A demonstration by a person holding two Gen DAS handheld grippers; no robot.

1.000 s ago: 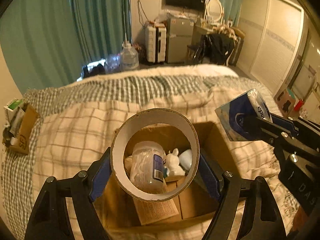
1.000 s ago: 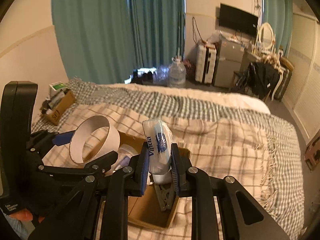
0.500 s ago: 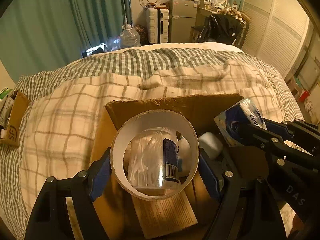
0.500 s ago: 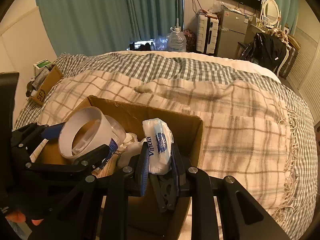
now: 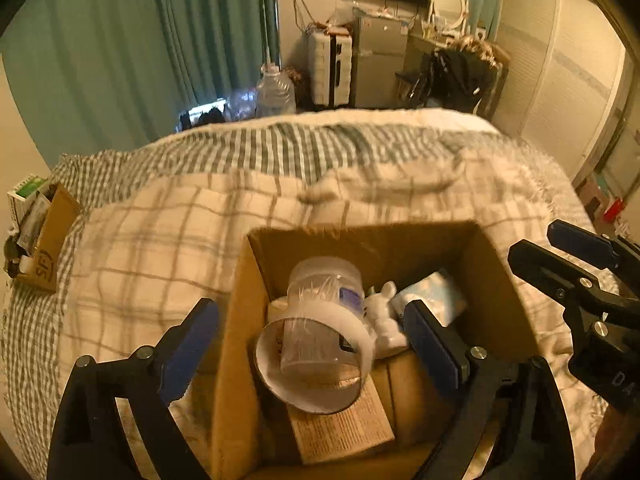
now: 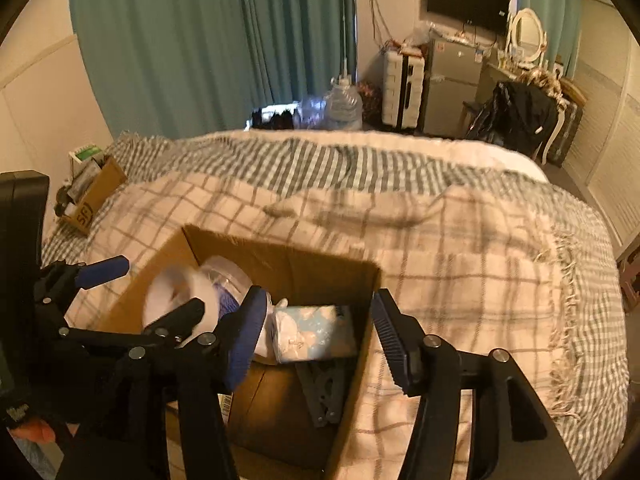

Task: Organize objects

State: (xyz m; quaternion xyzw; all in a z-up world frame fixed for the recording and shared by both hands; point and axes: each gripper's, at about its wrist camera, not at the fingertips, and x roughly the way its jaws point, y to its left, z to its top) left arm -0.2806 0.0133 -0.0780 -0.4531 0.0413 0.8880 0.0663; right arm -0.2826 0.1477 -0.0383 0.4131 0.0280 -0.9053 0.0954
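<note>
On the plaid bed (image 5: 160, 240), a cardboard box (image 5: 492, 280) sat at six o'clock. Inside lay the tape roll (image 5: 320, 360) and, at its three o'clock, the tissue pack (image 6: 316, 332). Both grippers, left (image 5: 312, 344) and right (image 6: 316, 336), were opening, fingers released.

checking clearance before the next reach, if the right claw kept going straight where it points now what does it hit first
Most likely the tissue pack lying in the cardboard box, straight ahead between the right claw's opening, empty jaws. Depth is unclear, so the box floor could come first.
</note>
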